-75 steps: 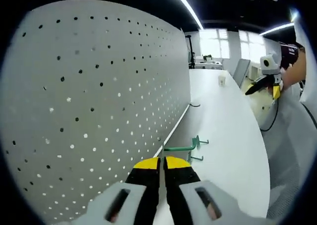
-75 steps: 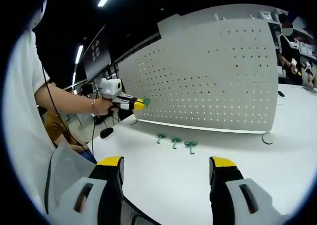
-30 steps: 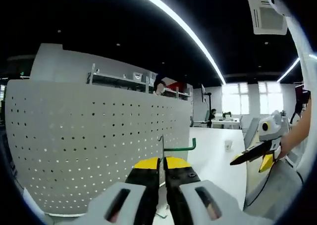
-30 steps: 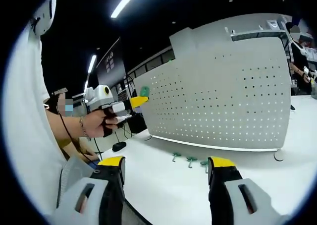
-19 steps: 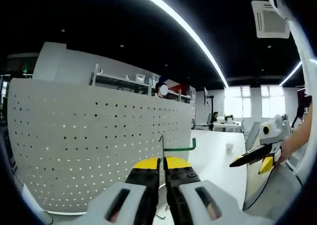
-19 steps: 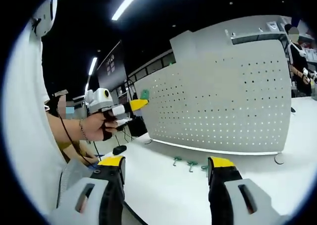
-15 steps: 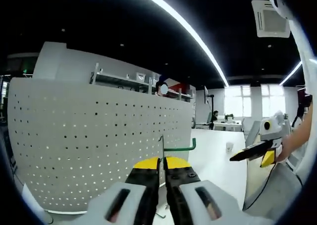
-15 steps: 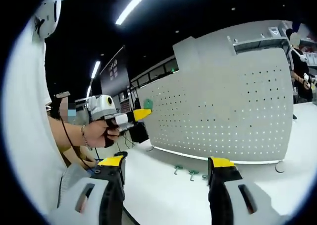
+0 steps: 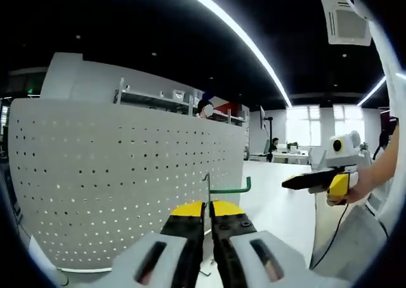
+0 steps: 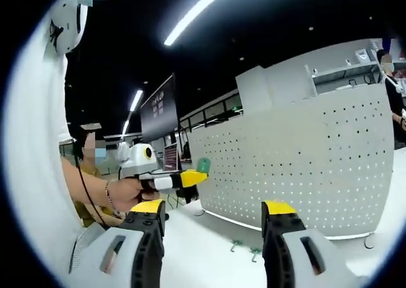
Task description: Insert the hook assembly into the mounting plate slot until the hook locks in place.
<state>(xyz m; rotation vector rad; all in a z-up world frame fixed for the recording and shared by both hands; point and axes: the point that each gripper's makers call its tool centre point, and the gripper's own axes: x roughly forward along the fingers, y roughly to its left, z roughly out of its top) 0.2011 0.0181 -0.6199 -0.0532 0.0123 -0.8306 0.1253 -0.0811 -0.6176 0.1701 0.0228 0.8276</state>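
- The left gripper view looks along its own tool (image 9: 207, 213), close to the white perforated metal board (image 9: 127, 174), tilted upward.
- The right gripper view stands farther back, facing the same board (image 10: 304, 167) and the left tool (image 10: 193, 176).

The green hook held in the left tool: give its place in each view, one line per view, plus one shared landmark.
Left gripper view: the green hook sits low at centre, just above the shut left tool, in front of the pegboard.
Right gripper view: its green end shows left of centre, at the tip of the left tool.
Shared landmark: the white pegboard.
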